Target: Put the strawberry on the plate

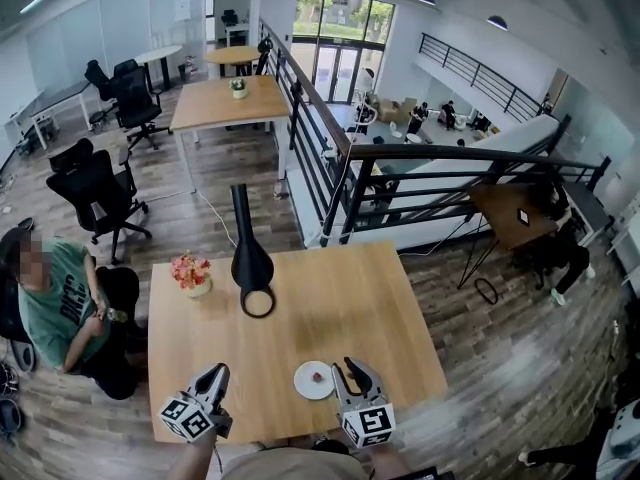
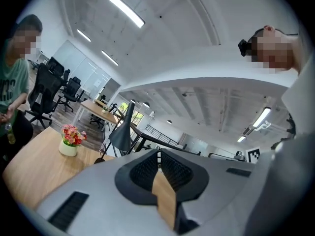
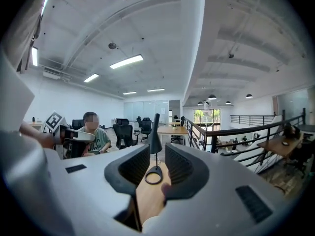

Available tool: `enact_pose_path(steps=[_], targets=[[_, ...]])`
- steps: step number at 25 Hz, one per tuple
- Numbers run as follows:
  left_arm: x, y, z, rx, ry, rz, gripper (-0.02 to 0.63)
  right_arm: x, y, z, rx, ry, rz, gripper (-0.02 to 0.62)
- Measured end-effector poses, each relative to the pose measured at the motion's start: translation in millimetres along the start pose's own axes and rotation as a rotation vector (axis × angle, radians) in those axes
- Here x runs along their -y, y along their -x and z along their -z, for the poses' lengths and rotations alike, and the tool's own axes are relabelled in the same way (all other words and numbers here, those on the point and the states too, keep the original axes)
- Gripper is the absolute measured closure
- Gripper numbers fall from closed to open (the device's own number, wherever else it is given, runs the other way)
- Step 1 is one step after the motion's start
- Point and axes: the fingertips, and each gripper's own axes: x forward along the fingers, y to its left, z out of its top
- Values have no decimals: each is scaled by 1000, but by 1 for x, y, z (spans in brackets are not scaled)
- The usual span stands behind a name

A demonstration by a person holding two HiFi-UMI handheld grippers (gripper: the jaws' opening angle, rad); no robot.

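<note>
Closest to the lens, my two grippers hang over the near edge of the wooden counter [image 1: 330,298]. My right gripper [image 1: 356,370] sits just right of the white plate [image 1: 305,386], its fingers [image 3: 132,170] partly apart and pinching nothing. My left gripper [image 1: 214,378] is well off to the left, its fingers [image 2: 143,173] closed together and empty. The strawberry [image 1: 318,376] lies on the plate, nearer my right gripper; its long axis is too small to read. The task looks done.
</note>
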Motion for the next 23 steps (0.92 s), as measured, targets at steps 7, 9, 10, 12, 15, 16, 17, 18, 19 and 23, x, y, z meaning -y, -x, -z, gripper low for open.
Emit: enact_pose_path(steps=[7,9,10,12,15,16,17,18,19,23], targets=[[6,2,3,8,-10,15,601,1,3,-6,17,12,-6,499],[8,0,3,6,-15,19,601,3,4,-5,15,14,-2,508],[10,-1,4,5,-16,20,601,5,4,-5,13,12,0,526],[12,-3,6,-1,-16,20,601,8,7,-3,11,6,5,526],[15,-5,11,-11,-14,19,600,14,13,1,10,-3,13,526],[16,-6,13,-14,-12,19,601,16,15,2,10,-6,16,526],[18,-6,14,-16,-10,20,601,18,17,3,9,-8,19,526],[20,-7,15,-18,-6,22,601,20,18,4,8,-9,22,526],[22,-9,16,-17,-2,25,601,22,20,4,8,-10,24,526],[29,-15,20,-22,-1,33,601,30,24,5,9,-11,29,526]])
